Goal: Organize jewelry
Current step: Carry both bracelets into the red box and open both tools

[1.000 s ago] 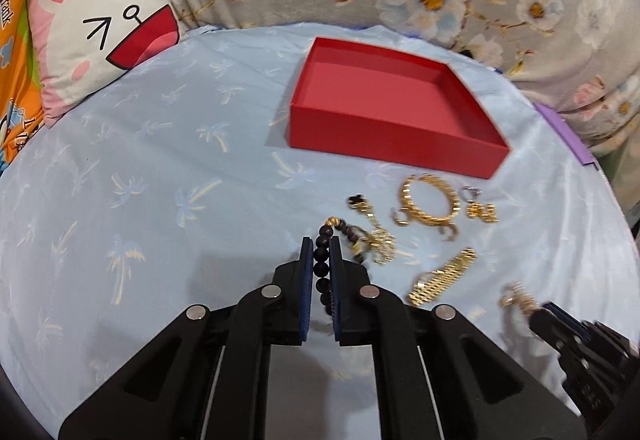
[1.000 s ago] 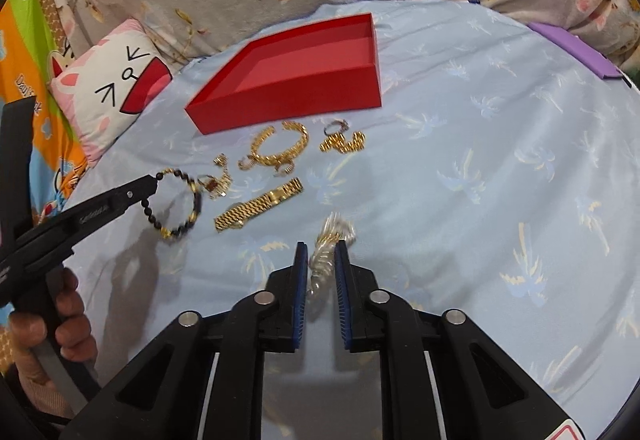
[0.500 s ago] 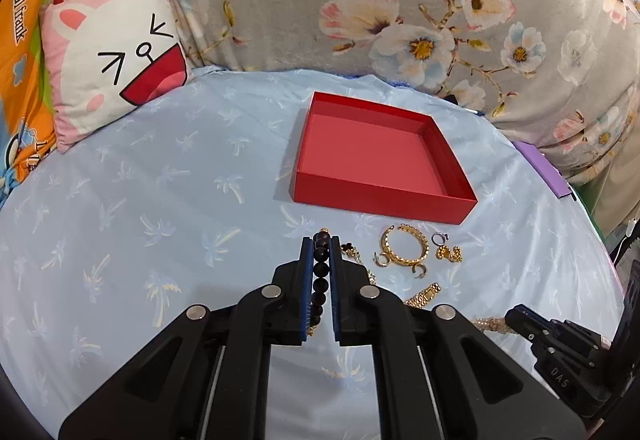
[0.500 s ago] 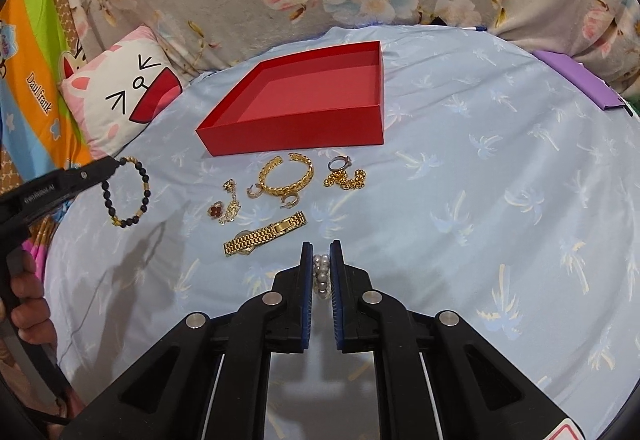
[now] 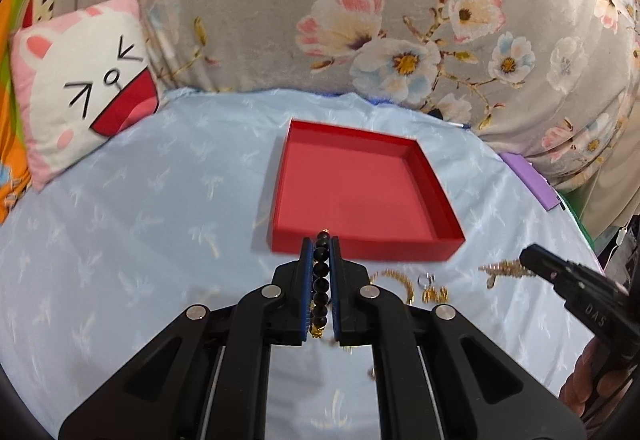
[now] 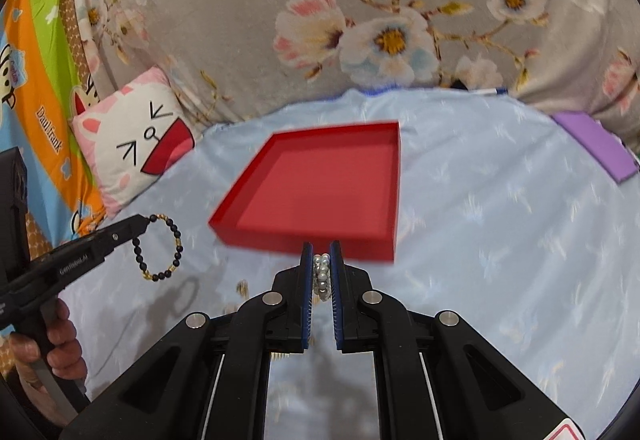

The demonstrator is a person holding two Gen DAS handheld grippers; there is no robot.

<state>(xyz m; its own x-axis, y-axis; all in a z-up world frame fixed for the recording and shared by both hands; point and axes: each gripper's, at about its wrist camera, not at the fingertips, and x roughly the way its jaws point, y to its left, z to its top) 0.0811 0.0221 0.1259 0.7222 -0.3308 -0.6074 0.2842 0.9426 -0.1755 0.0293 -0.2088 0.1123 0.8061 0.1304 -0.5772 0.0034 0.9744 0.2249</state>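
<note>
My left gripper [image 5: 321, 245] is shut on a black bead bracelet [image 5: 321, 276] with gold spacers, held above the blue sheet just before the near wall of the red tray [image 5: 436, 196]; the bracelet hangs as a loop in the right wrist view [image 6: 160, 246]. My right gripper [image 6: 321, 249] is shut on a pearl bracelet [image 6: 321, 274], near the red tray's [image 6: 394, 176] front wall. The tray's inside shows nothing in it. Gold jewelry [image 5: 400, 280] lies on the sheet below, partly hidden by my left gripper.
A cat-face pillow [image 5: 80, 84] leans at the back left. A floral cloth [image 5: 360, 20] rises behind the bed. A purple flat object [image 5: 528, 180] lies at the right edge. A small ring [image 5: 425, 279] and gold chain [image 5: 436, 294] lie near the tray.
Both grippers have lifted off the sheet with their bracelets and moved forward toward the red tray, which now looms larger. The loose gold pieces have dropped low in the views.
</note>
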